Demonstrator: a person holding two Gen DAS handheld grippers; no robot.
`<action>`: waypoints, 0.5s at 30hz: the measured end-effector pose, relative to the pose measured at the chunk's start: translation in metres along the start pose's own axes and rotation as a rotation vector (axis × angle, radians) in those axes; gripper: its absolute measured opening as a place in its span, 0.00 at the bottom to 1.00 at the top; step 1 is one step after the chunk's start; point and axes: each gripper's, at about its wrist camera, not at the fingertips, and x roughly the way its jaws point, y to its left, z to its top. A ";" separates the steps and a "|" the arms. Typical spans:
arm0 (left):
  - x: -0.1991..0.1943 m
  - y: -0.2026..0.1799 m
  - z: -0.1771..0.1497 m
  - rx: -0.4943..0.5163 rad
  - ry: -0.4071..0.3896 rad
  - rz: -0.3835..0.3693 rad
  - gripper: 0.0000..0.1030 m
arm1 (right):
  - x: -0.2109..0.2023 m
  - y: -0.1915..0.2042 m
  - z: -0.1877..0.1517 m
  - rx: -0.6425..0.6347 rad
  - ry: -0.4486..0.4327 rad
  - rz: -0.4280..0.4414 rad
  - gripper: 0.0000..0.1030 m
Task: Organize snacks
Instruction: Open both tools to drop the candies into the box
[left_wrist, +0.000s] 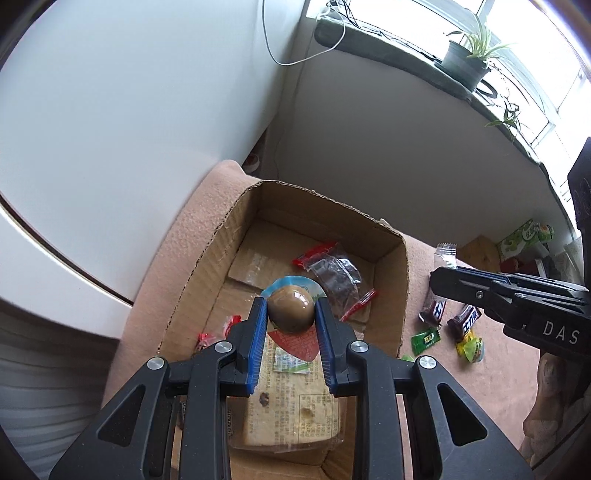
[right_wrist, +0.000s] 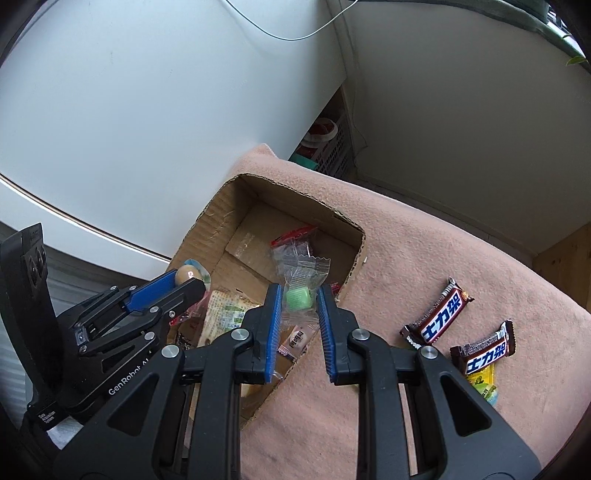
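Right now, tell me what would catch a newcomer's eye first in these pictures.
The left gripper pinches a packaged brown egg above the open cardboard box. The right gripper clamps a clear-wrapped green candy over the box's near edge. Two brown chocolate bars lie outside the box on the pink blanket.

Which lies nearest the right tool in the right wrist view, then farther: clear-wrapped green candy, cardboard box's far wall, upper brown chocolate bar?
1. Clear-wrapped green candy: between the right tool pads.
2. Upper brown chocolate bar: on the blanket, rightward.
3. Cardboard box's far wall: beyond, upper middle.
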 end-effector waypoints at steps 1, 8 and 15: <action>0.001 0.001 0.000 0.002 0.002 0.005 0.24 | 0.002 0.002 0.001 -0.005 0.004 -0.004 0.20; 0.005 0.003 0.001 0.006 0.011 0.010 0.24 | 0.006 0.004 0.002 -0.025 0.008 -0.002 0.20; 0.005 0.003 0.003 -0.004 0.015 0.017 0.39 | 0.001 0.004 0.003 -0.038 -0.021 -0.006 0.57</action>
